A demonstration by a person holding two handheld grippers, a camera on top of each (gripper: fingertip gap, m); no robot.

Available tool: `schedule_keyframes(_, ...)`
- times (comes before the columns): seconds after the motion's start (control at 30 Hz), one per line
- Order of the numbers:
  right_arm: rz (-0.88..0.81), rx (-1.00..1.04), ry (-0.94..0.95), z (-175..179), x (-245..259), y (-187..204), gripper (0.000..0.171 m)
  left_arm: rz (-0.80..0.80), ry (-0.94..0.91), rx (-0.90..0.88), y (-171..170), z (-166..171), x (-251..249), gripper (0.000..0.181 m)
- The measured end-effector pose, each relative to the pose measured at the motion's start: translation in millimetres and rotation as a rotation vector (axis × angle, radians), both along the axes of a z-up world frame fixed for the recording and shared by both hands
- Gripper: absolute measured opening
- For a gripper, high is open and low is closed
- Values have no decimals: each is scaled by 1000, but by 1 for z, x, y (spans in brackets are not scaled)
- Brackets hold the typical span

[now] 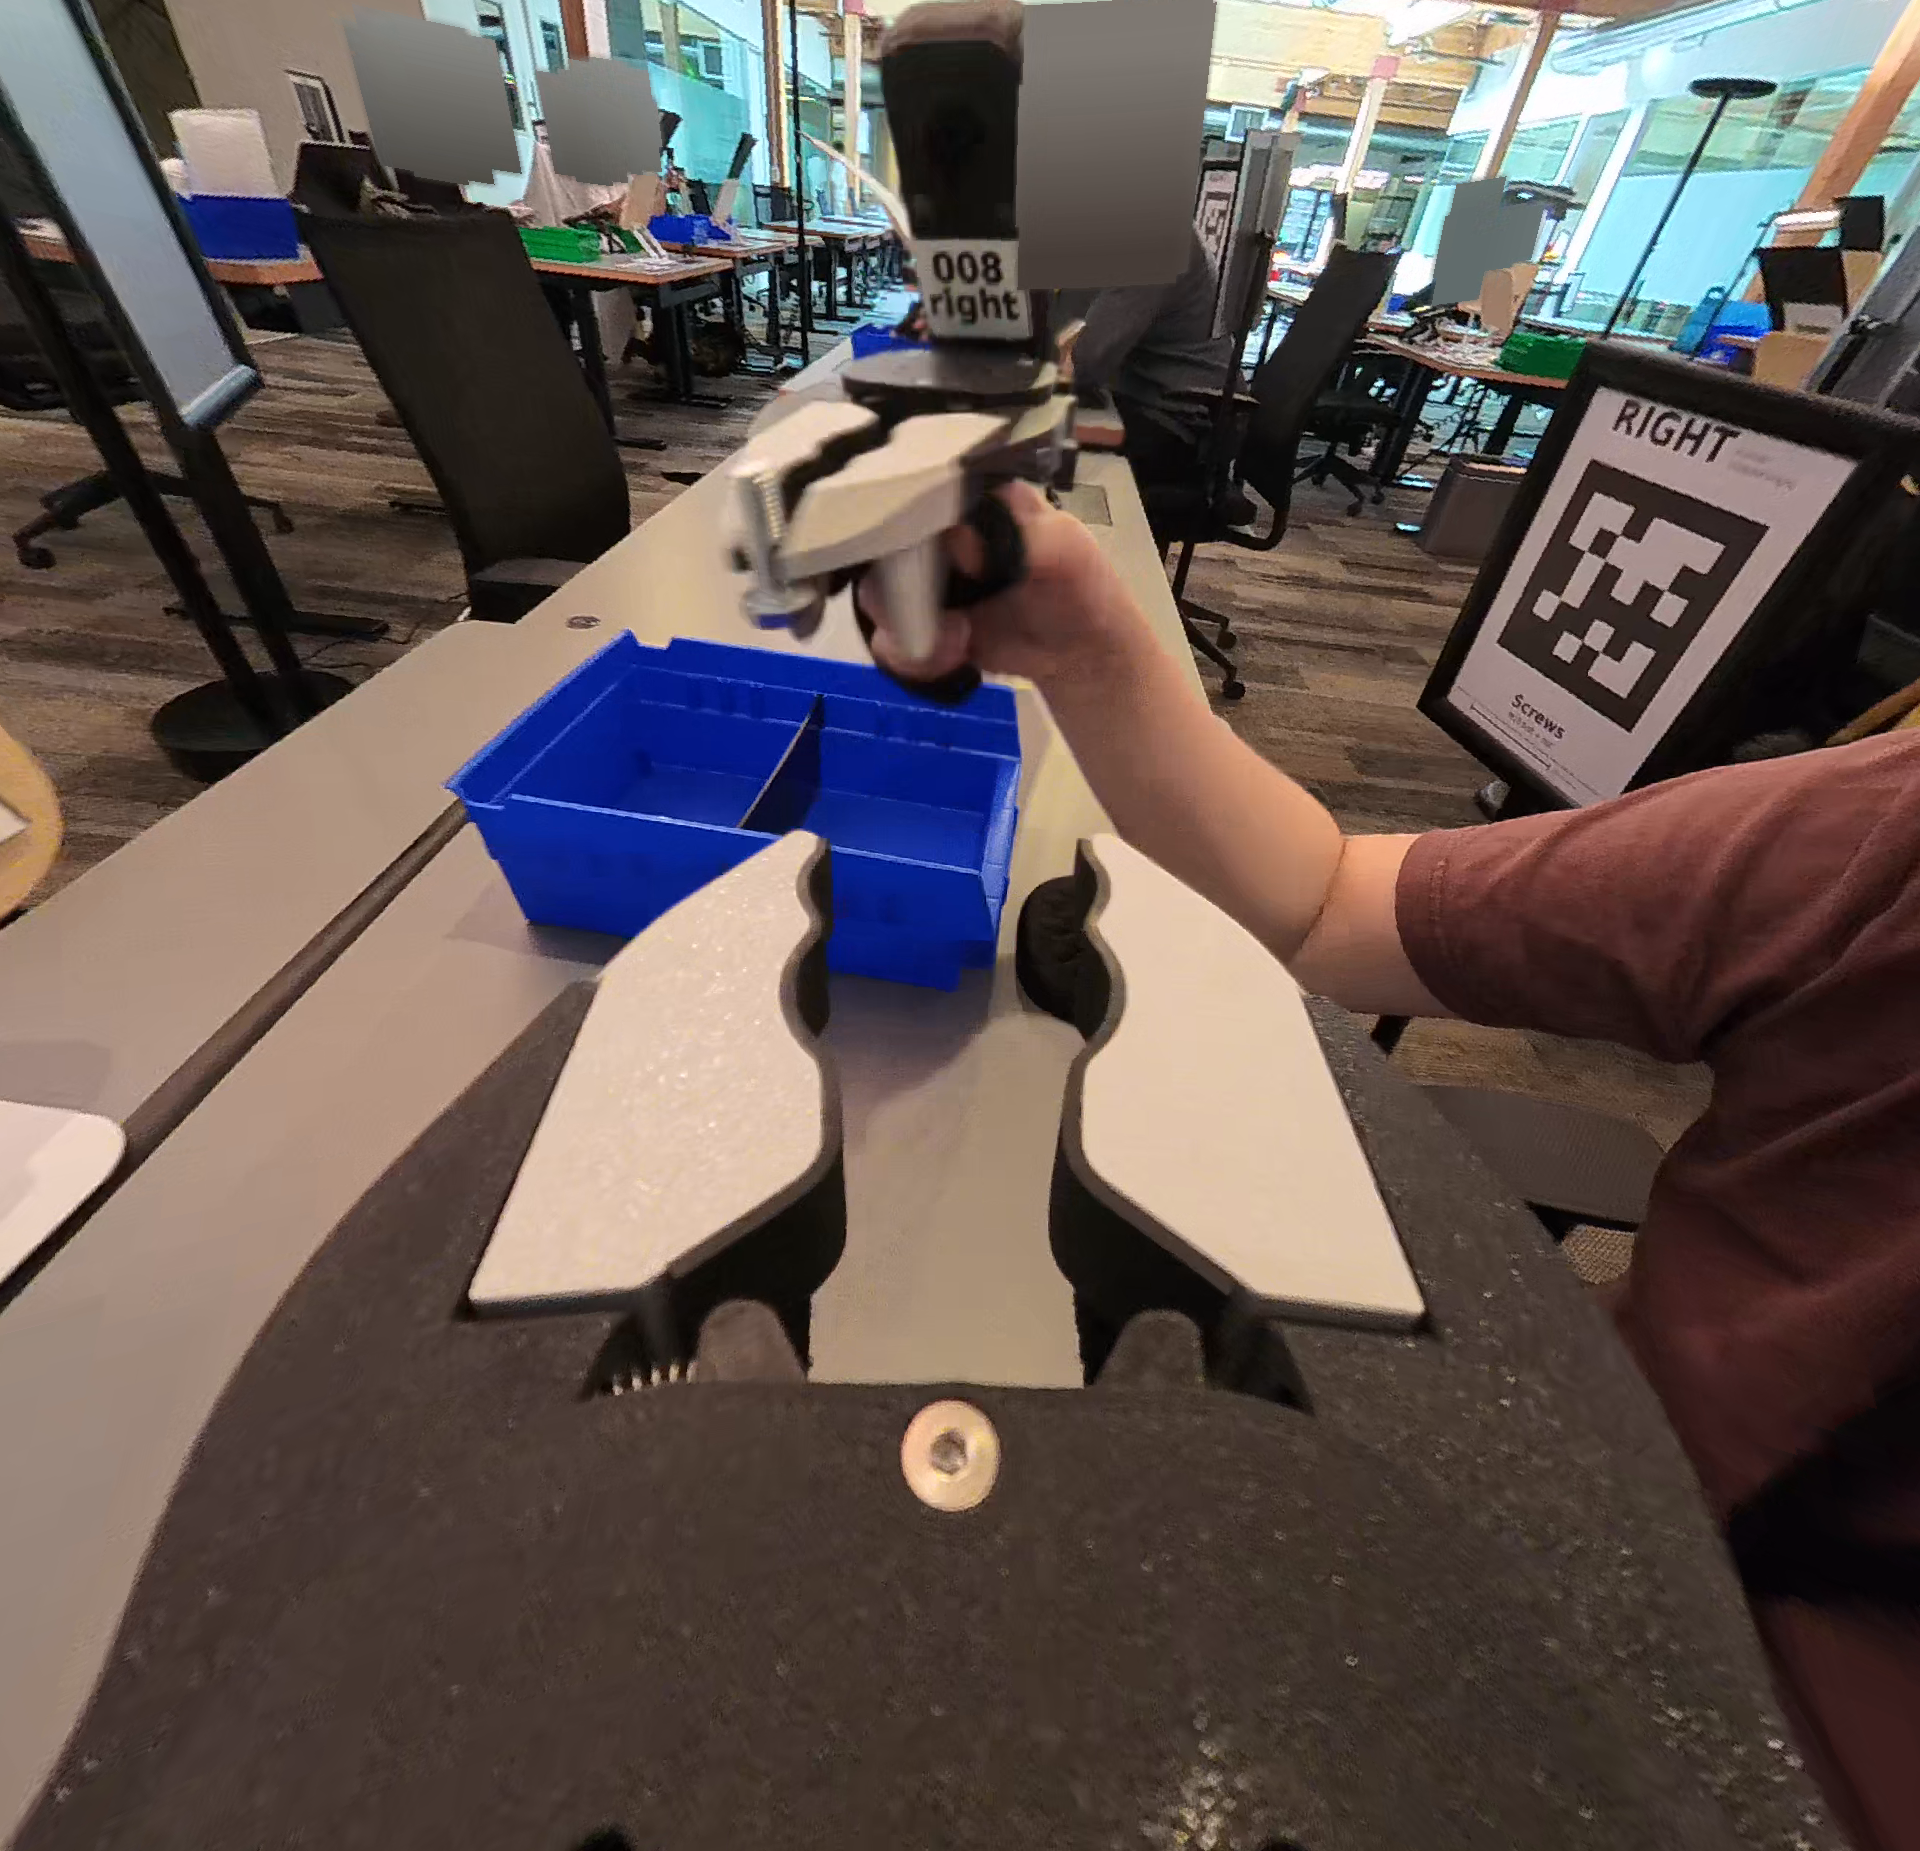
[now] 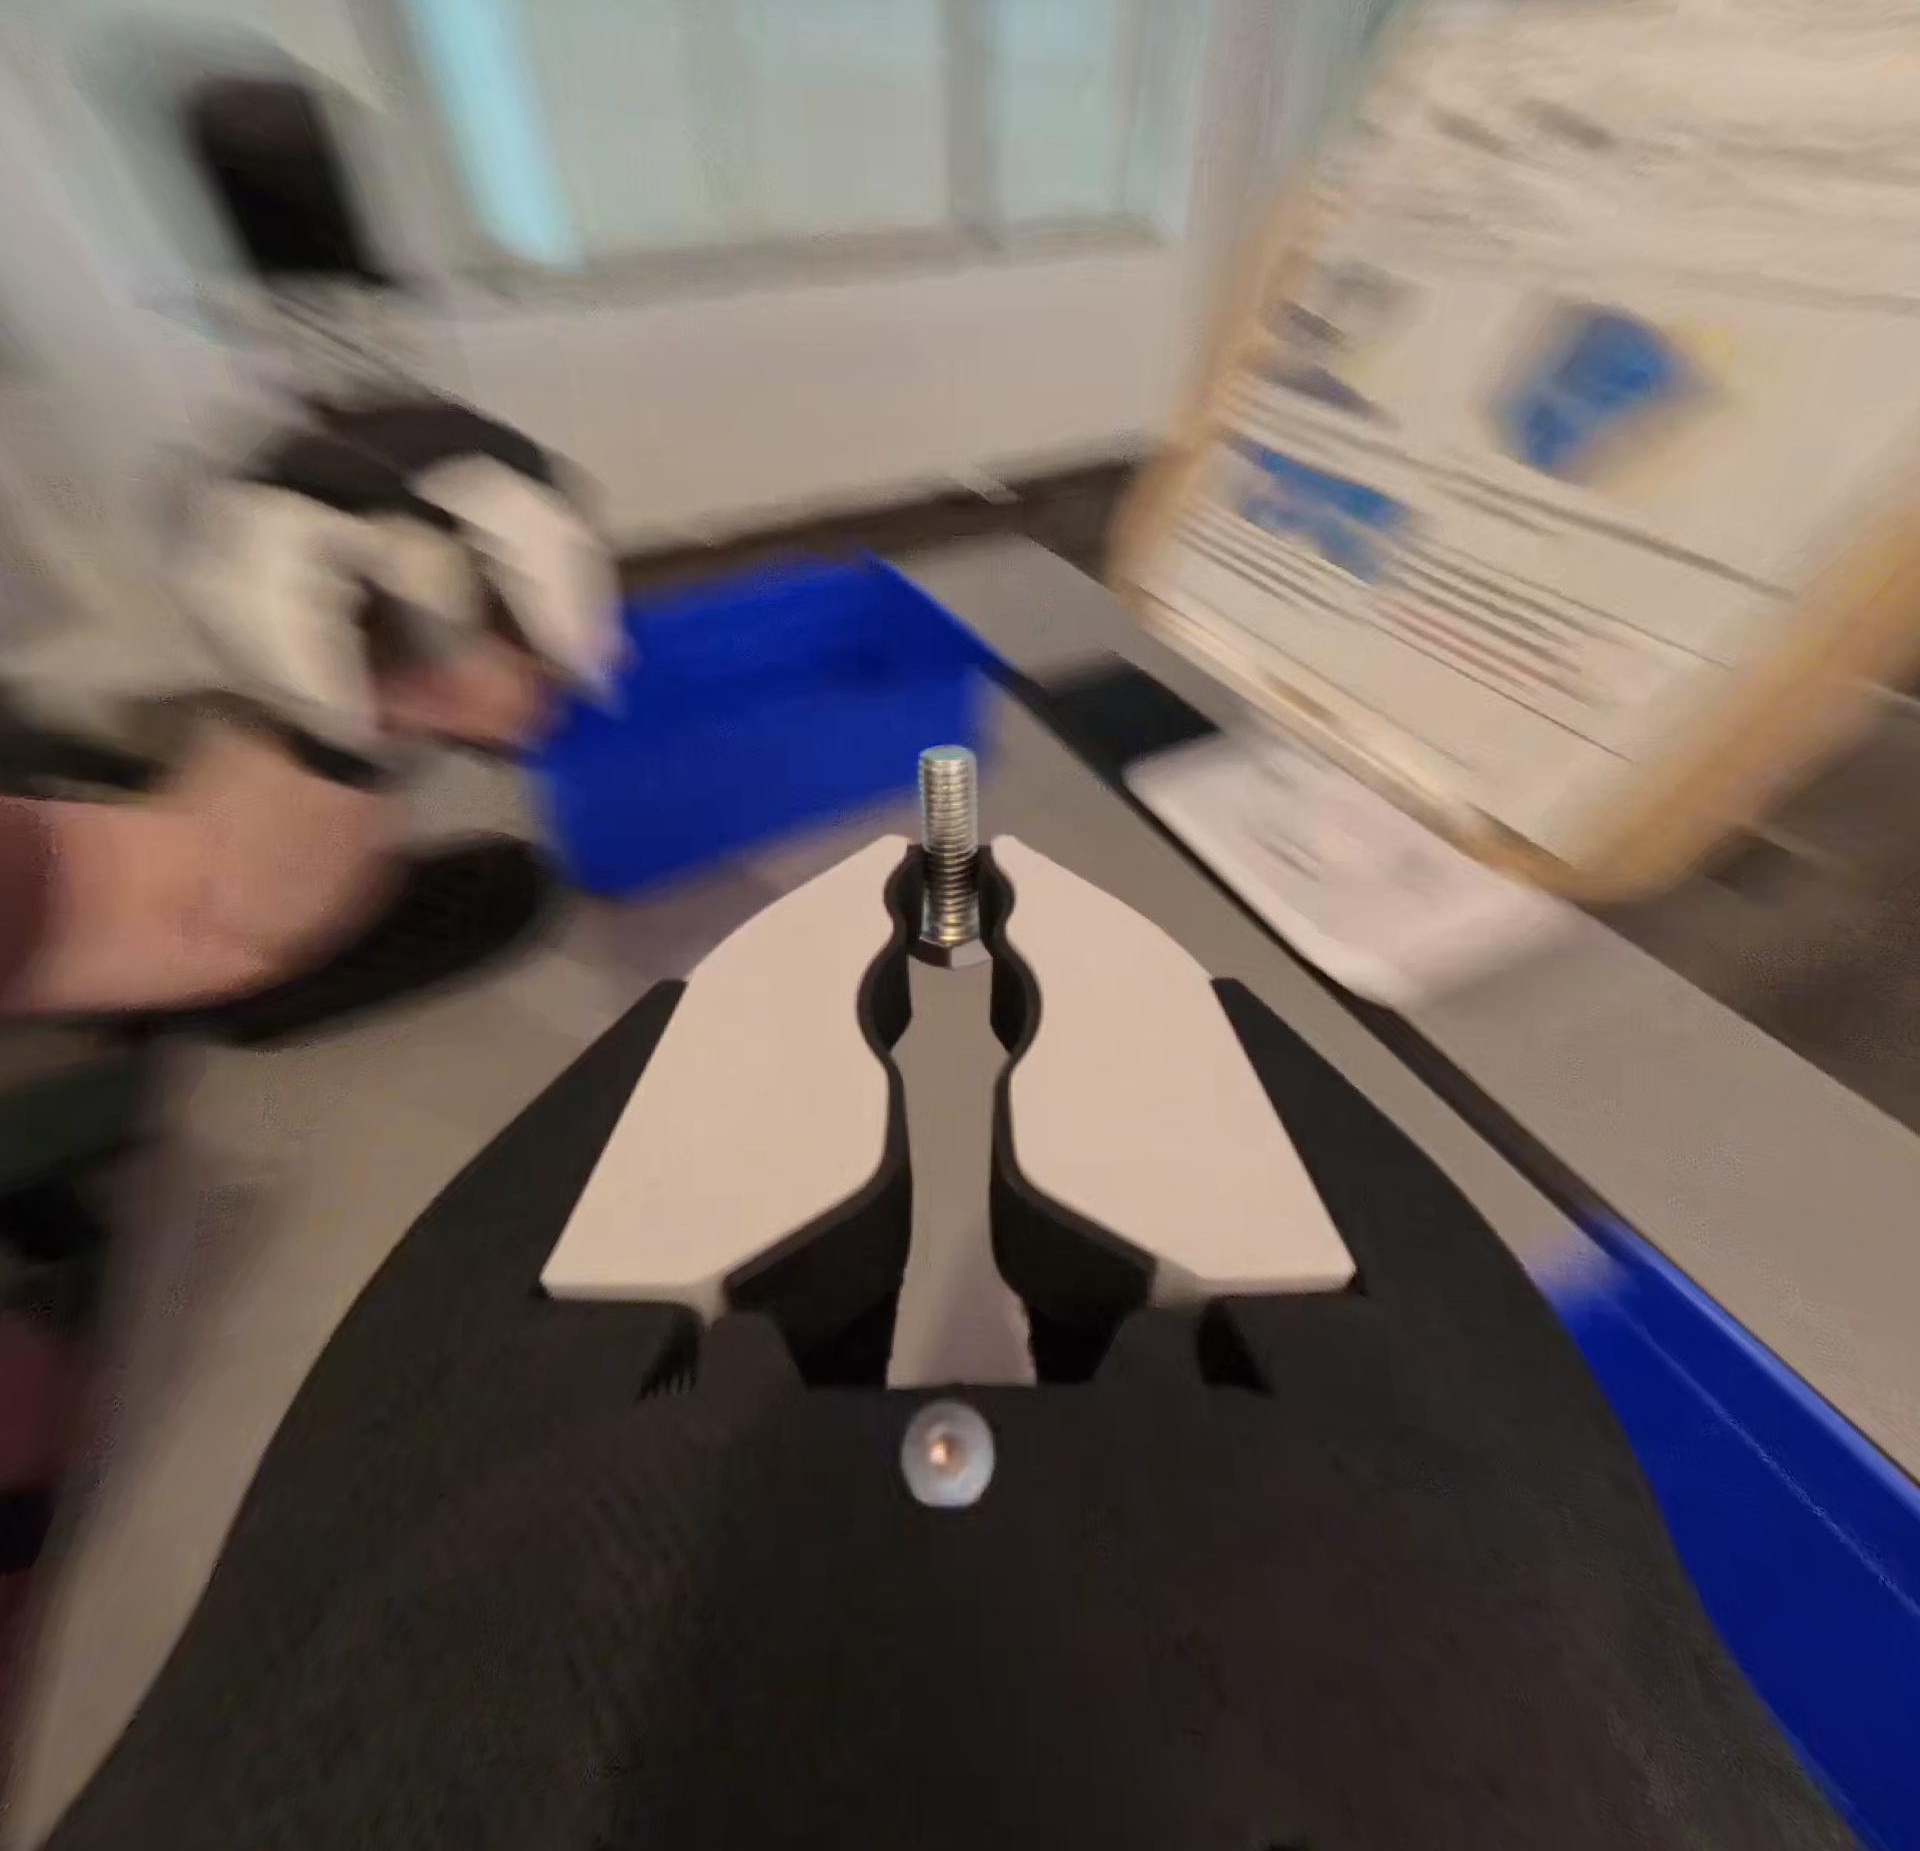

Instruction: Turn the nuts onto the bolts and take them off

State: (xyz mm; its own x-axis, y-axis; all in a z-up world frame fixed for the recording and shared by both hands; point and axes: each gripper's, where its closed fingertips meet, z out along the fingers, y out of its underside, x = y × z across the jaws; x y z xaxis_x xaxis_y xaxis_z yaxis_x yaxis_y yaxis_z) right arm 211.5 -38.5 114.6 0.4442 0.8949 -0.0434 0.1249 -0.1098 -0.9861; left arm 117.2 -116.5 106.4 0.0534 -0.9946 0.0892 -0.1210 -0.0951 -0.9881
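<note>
Above the blue bin (image 1: 665, 814) we hold the right gripper (image 2: 948, 845) raised, tilted down-left, jaws clamped on a bolt (image 2: 947, 845) whose threaded end sticks out past the tips. Our left gripper (image 1: 951, 902) sits low over the grey table (image 1: 260, 928), jaws wide, nothing between them; bin just beyond its fingertips (image 1: 800, 866). Bin's two compartments look empty. Framed marker sign (image 1: 1652, 596) stands right of the table. Right wrist view is motion-blurred; no nuts visible.
</note>
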Motion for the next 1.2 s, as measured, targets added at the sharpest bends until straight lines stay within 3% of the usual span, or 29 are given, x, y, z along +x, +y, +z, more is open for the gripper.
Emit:
schedule_keyframes(0.1, -493, -119, -385, -73, 123, 69, 10, 63, 72, 25, 9, -3, -12, 43)
schedule_keyframes(0.17, -680, -278, -578, -127, 190, 89, 11, 116, 143, 52, 17, -10, -19, 42)
schedule_keyframes(0.27, -705, -468, -634, -177, 221, 98, 12, 163, 184, 67, 25, -13, -25, 41)
schedule_keyframes(0.43, -719, -618, -696, -210, 230, 102, 12, 199, 202, 46, 34, -14, -34, 41)
schedule_keyframes(0.97, -751, -601, -802, -224, 234, 111, 17, 344, 261, 14, 61, -16, -71, 40)
schedule_keyframes(1.2, -811, -404, -636, -162, 226, 116, 21, 732, 532, -85, 110, -49, -172, 35)
